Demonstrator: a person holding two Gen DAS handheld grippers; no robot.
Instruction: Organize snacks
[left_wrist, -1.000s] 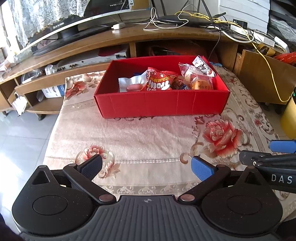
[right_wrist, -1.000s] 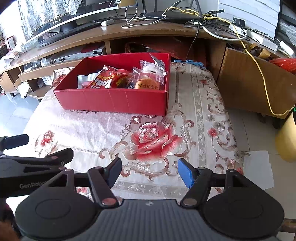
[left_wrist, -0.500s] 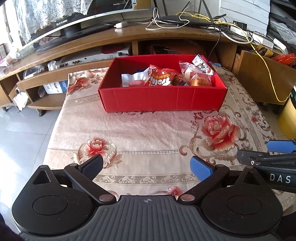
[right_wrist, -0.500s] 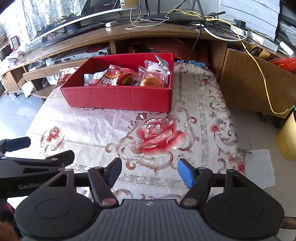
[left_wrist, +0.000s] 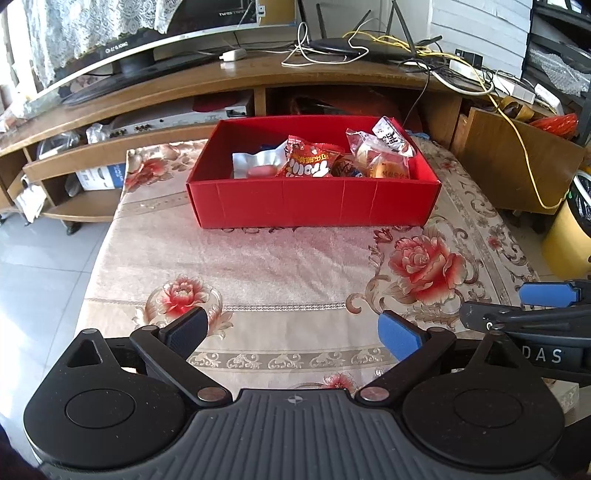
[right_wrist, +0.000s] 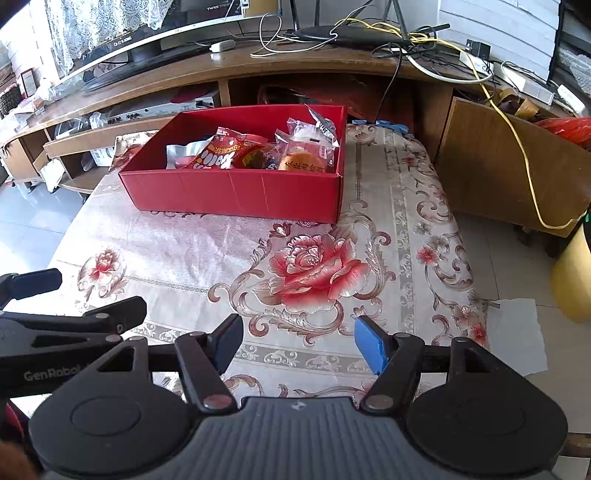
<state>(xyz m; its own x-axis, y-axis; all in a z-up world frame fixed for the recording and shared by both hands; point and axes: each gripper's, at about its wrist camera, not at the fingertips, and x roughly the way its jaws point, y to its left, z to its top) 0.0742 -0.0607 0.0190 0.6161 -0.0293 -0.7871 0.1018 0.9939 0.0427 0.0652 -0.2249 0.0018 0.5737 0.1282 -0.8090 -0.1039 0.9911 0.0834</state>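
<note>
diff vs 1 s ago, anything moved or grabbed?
Both hand-held grippers, left and right, have pulled back from the red box, which now sits farther off in both views. Nothing was grasped or released. Unchanged: both stay open and empty, and the snack packets stay in the box on the floral tablecloth.

Floral-clothed table (left_wrist: 280, 266), red box (left_wrist: 314, 205) resting on its far half
</note>
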